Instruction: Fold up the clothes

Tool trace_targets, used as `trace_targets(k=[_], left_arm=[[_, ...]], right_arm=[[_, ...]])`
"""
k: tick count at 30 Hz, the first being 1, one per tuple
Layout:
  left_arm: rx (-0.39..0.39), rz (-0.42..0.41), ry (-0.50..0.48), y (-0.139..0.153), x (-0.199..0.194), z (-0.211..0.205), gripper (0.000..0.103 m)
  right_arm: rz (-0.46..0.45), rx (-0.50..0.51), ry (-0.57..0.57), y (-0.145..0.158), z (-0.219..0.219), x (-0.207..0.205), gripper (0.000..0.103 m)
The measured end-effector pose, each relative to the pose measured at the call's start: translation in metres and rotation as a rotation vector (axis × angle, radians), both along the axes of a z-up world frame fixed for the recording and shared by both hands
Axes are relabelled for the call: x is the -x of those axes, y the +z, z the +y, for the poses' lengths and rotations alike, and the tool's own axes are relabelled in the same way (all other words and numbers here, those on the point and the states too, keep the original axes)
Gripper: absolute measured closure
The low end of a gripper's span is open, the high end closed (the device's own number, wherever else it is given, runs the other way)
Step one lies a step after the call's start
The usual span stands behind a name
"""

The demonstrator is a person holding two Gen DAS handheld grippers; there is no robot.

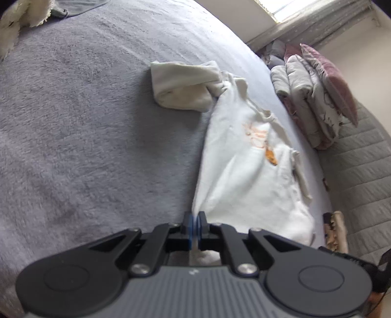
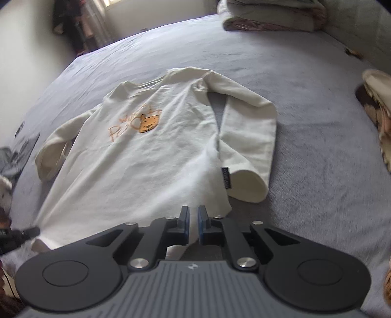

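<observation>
A cream long-sleeved shirt (image 2: 151, 151) with an orange bear print lies front-up on the grey bed cover (image 2: 317, 146), both sleeves folded back. It also shows in the left wrist view (image 1: 244, 166). My left gripper (image 1: 195, 220) is shut on the shirt's bottom hem at one corner. My right gripper (image 2: 193, 215) is at the hem near the other corner, jaws nearly closed with a narrow gap, and cream cloth shows between and below them. The left gripper's tip shows in the right wrist view (image 2: 27, 232) at the hem.
Folded blankets and a pink pillow (image 1: 317, 93) are stacked at the bed's far side by a quilted headboard (image 1: 361, 171). A patterned item (image 2: 376, 102) lies at the right. A fluffy white thing (image 1: 22, 17) and dark clothing (image 2: 17, 151) lie at the bed's edges.
</observation>
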State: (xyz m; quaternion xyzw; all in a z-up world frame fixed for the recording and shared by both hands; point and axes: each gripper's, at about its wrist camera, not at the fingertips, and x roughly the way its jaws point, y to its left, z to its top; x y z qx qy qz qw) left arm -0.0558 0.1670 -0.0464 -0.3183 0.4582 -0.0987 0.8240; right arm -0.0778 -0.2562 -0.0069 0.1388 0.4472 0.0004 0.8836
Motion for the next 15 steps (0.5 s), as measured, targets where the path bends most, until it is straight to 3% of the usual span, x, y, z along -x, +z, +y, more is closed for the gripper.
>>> trace_targets(k=[5, 8, 11, 15], left_arm=[[-0.036, 0.018, 0.0, 0.0, -0.005, -0.002, 0.098], [-0.091, -0.029, 0.014, 0.009, -0.003, -0.001, 0.098], [-0.101, -0.041, -0.014, 0.012, -0.004, 0.0, 0.089], [-0.095, -0.022, -0.054, 0.006, -0.005, -0.003, 0.086]], right_arm=[[0.055, 0.001, -0.047, -0.023, -0.02, 0.001, 0.088], [0.082, -0.031, -0.035, -0.037, -0.021, -0.003, 0.087], [0.078, -0.034, -0.01, -0.043, -0.015, -0.008, 0.072], [0.042, 0.011, 0.025, -0.042, -0.007, -0.021, 0.062]])
